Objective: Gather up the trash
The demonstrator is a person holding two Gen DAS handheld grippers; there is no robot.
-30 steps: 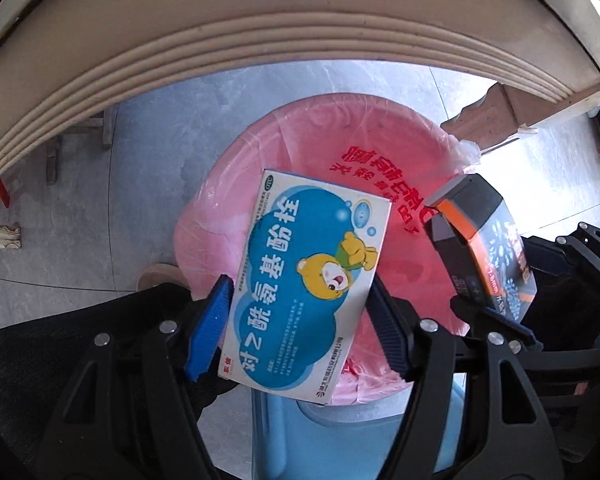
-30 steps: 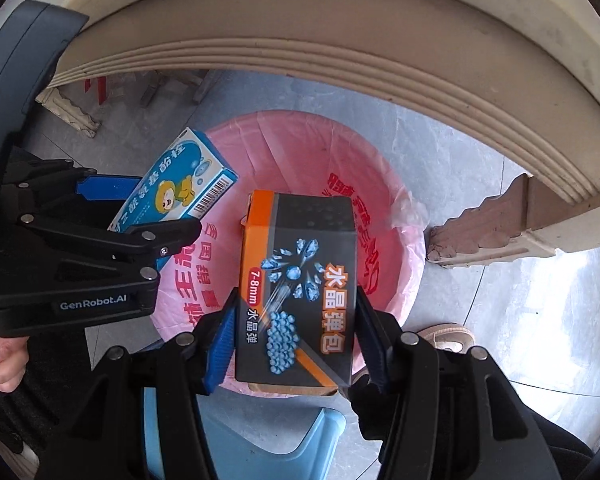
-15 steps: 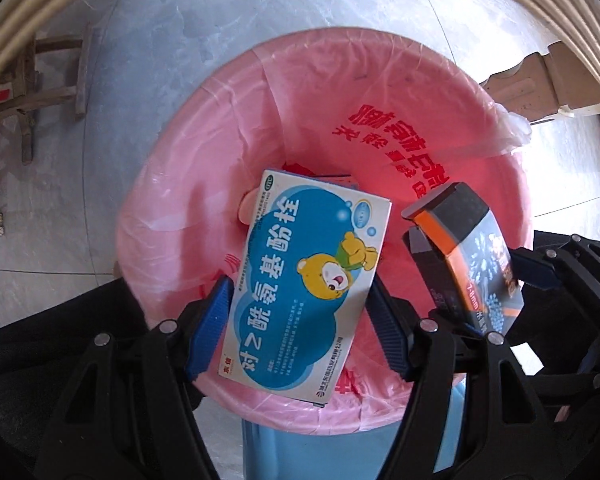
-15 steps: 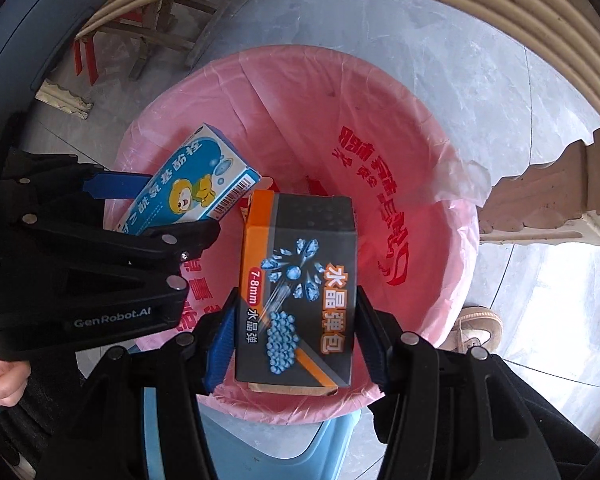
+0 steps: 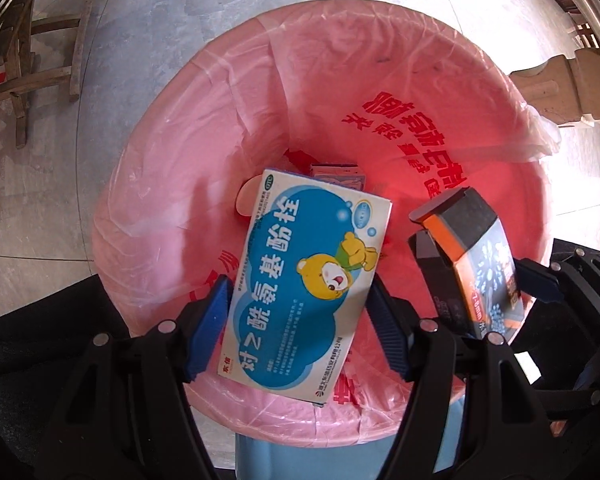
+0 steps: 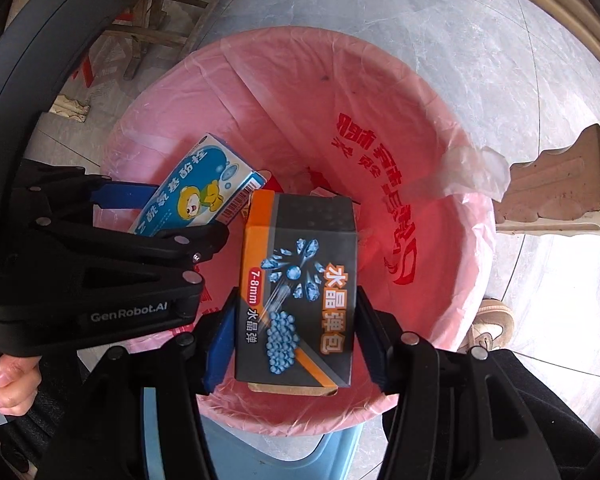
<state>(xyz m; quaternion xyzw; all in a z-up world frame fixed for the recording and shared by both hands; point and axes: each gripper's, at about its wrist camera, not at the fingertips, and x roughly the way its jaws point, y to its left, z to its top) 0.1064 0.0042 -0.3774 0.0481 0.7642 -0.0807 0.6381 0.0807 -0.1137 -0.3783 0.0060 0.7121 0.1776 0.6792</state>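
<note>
Cardboard in both grippers, both poised over the bin's mouth. Nearest, the left gripper point(image 5: 296, 332) has its jaws part open and clamped on the long edges of the blue-and-white medicine box point(image 5: 308, 288), low on the box, at about 6 o'clock of the bin's opening. At its 3 o'clock the right gripper point(image 6: 294, 340) pinches the black-and-orange bead box point(image 6: 300, 292) the same way, across its narrow sides near the bottom flap.

Both cartons look light, thin-walled and probably empty, so I would expect them to crush under a hard squeeze and to drop cleanly once let go. The glossy print may be a little slippery; flat side panels seem the sensible place to hold.

Beyond them the pink bag point(image 5: 380, 92) lines the bin, with another small box point(image 5: 338, 174) already lying at the bottom.
</note>
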